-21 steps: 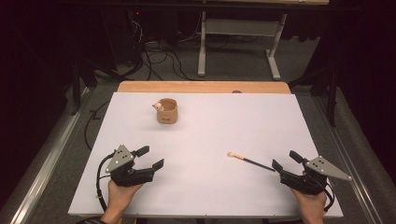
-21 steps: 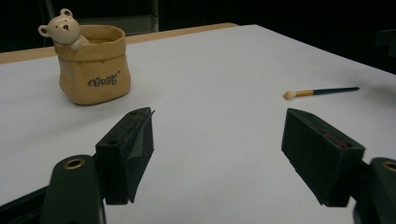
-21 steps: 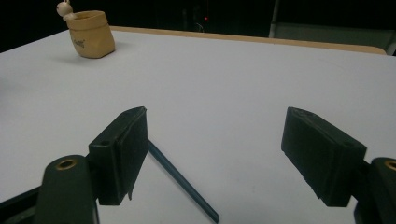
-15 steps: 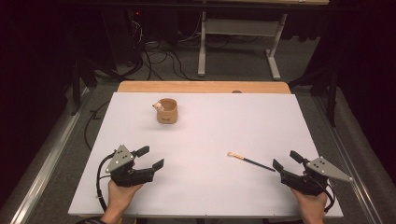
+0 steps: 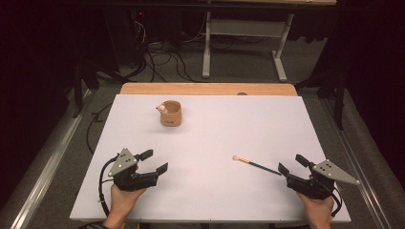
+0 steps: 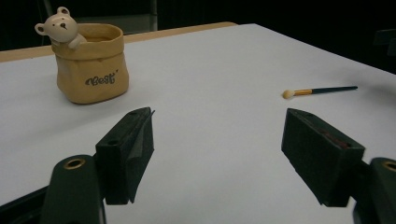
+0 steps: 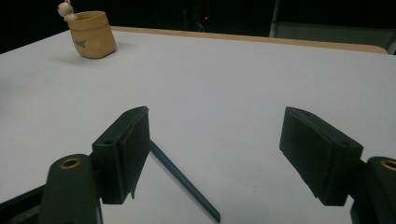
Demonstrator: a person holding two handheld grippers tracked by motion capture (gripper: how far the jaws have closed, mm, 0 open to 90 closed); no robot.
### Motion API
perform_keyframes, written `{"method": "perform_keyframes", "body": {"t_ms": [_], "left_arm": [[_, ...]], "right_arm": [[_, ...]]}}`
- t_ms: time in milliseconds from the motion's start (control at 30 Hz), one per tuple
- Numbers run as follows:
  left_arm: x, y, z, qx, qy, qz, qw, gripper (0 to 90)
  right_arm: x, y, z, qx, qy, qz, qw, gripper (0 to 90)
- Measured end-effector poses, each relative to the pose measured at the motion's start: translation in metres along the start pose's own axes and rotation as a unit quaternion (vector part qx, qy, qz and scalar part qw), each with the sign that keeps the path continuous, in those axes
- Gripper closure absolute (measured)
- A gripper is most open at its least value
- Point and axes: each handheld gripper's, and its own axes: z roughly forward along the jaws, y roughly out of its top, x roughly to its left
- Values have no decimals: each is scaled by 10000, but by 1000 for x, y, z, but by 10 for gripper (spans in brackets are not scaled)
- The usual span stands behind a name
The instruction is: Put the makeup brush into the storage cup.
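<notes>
White table [image 5: 215, 143] bears one bear pot [image 5: 170, 113], one brush [image 5: 255, 165], two grippers, jaws wide, empty

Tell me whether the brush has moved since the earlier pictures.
No. The brush lies where it did, its pale tip the same way off from the bear pot on the white table.

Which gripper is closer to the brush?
The right gripper: the brush handle ends just off its open jaws. The left gripper, also open, sits across the table from it.
</notes>
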Motion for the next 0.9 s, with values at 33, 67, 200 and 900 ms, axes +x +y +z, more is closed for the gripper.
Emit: {"method": "perform_keyframes", "body": {"t_ms": [33,67,200,900], "left_arm": [[0,0,0,1,1,-1,10000,259],[0,0,0,1,1,-1,10000,259],[0,0,0,-8,-2,-17,10000,260],[-1,0,1,16,-7,17,10000,260]], "right_arm": [[0,0,0,10,8,3,10000,267],[0,0,0,7,13,-11,10000,268],[0,0,0,56,28,30,10000,272],[10,7,6,214,282,-158,9992,294]]}}
